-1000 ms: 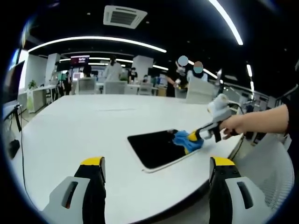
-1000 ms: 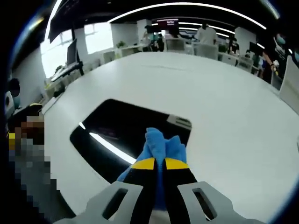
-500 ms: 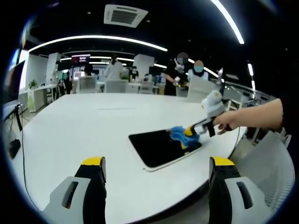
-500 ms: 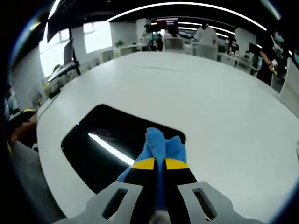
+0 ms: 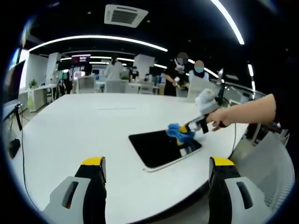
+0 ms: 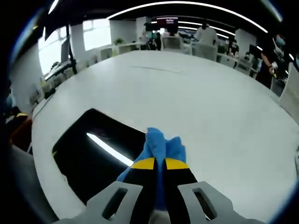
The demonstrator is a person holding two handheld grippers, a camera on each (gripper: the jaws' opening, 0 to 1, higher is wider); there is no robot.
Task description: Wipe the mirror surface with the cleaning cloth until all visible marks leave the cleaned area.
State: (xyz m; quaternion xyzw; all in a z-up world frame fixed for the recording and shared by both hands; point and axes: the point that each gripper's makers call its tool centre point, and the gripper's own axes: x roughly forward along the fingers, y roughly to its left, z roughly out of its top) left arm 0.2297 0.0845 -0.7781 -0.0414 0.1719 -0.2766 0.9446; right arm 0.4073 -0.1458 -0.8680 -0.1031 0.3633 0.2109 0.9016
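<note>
Right gripper (image 6: 154, 163) is clamping the blue cloth (image 6: 161, 145): its fingers (image 6: 142, 164) are closed on it, the cloth bunching between and ahead of the yellow tips. The cloth is resting at the far edge of the mirror (image 6: 88, 156), a dark rectangular panel lying flat on the white surface (image 6: 215, 107). In the left gripper view, a hand (image 5: 223, 116) is holding the right gripper (image 5: 187, 128) down onto the cloth (image 5: 177, 131) at the mirror's (image 5: 159, 147) right far corner. Left gripper (image 5: 156, 164) is hovering near the surface's (image 5: 84, 121) edge, well apart from the mirror, fingers (image 5: 93, 162) spread wide and gripping nothing.
</note>
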